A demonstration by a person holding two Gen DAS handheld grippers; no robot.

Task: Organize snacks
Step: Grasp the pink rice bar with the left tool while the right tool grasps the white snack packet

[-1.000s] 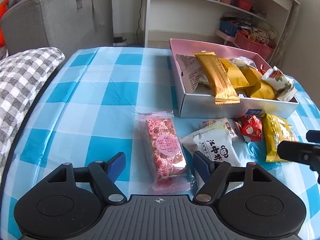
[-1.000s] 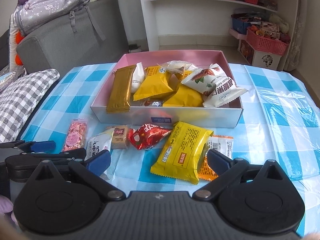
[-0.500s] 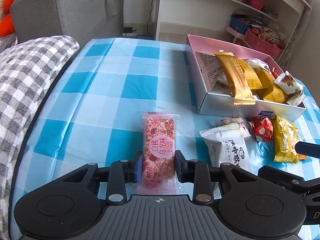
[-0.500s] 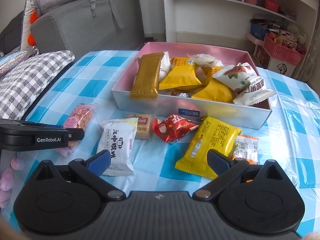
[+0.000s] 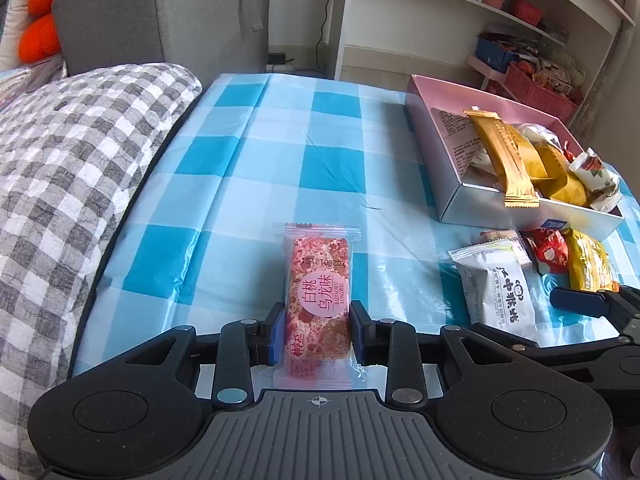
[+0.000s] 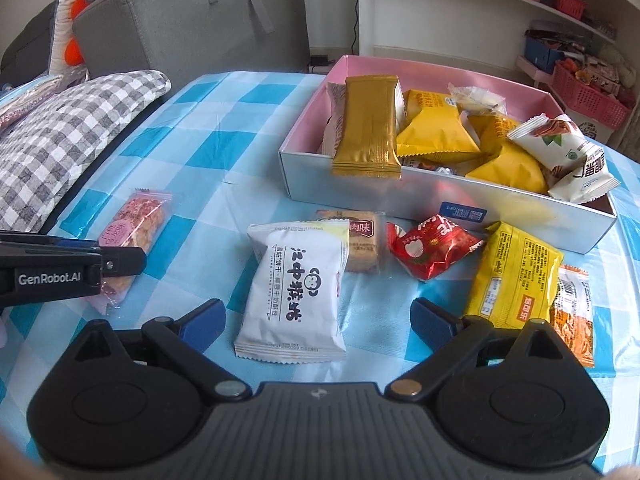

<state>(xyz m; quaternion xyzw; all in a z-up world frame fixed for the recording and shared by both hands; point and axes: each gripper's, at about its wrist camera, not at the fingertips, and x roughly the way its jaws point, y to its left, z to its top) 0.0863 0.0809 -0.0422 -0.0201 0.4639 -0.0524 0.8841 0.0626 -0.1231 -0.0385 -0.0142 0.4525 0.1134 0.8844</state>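
Note:
My left gripper is shut on the pink snack bar, its blue pads pressing both long sides; in the right wrist view the same pink snack bar shows at the left, partly behind the left gripper. My right gripper hangs over the white biscuit packet, whose lower end lies between the wide jaws, untouched; the jaws are closing. A pink box behind holds several gold, yellow and white packets. In front of it lie a brown cake, a red candy packet and a yellow packet.
A blue-and-white checked cloth covers the table. A grey checked cushion presses against its left edge, with a grey sofa behind. White shelves with baskets stand at the back right. An orange packet lies under the yellow one.
The left gripper went from open around the pink bar to shut on it and shifted left. The right gripper slid left from the yellow packet to over the white biscuit packet.

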